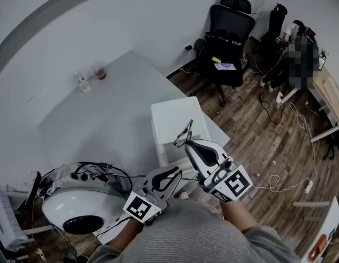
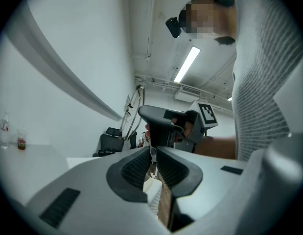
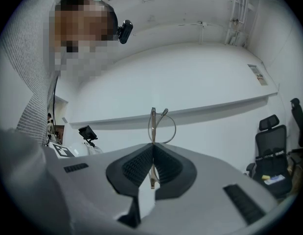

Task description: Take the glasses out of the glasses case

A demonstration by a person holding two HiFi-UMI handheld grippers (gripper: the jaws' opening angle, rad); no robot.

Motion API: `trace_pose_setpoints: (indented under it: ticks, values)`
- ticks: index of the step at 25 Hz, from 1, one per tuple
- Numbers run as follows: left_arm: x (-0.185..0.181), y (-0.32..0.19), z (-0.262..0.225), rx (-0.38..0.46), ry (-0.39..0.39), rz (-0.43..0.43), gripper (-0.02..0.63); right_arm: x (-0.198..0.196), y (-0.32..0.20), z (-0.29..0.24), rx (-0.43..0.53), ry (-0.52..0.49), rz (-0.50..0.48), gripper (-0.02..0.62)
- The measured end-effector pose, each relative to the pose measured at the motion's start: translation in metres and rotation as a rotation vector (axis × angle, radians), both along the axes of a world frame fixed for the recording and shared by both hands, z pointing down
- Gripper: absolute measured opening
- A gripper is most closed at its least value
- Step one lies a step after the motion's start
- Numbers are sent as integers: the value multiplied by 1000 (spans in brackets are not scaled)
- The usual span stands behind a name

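Note:
Thin wire-framed glasses (image 1: 184, 133) stick up from my right gripper (image 1: 189, 143), which is shut on them near one temple. In the right gripper view the frame (image 3: 161, 123) rises just past the closed pads (image 3: 141, 164). The left gripper view shows the same glasses (image 2: 133, 106) above the right gripper (image 2: 158, 117). My left gripper (image 1: 177, 172) sits beside and slightly below the right one, jaws together with nothing between them (image 2: 152, 153). Both are held close to the person's body. No glasses case shows in any view.
A white table (image 1: 103, 119) lies ahead with a small bottle (image 1: 81, 82) and a cup (image 1: 101, 73) at its far side. A white box-like stand (image 1: 172, 116) is right under the grippers. A white domed device (image 1: 76, 207) with cables sits lower left. A black office chair (image 1: 228, 34) stands on the wooden floor.

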State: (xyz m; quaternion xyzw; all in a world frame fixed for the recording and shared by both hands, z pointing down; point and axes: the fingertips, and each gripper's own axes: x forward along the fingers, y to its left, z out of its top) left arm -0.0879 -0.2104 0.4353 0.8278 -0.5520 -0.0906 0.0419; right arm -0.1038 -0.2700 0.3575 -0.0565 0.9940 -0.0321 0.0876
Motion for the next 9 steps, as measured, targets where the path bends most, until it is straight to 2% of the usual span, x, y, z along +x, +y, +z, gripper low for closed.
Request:
trace_pose_setpoints:
  ticks: [9]
  values:
    - [0, 1, 1, 4, -6, 1, 54, 2, -4, 1, 32, 9, 22, 16]
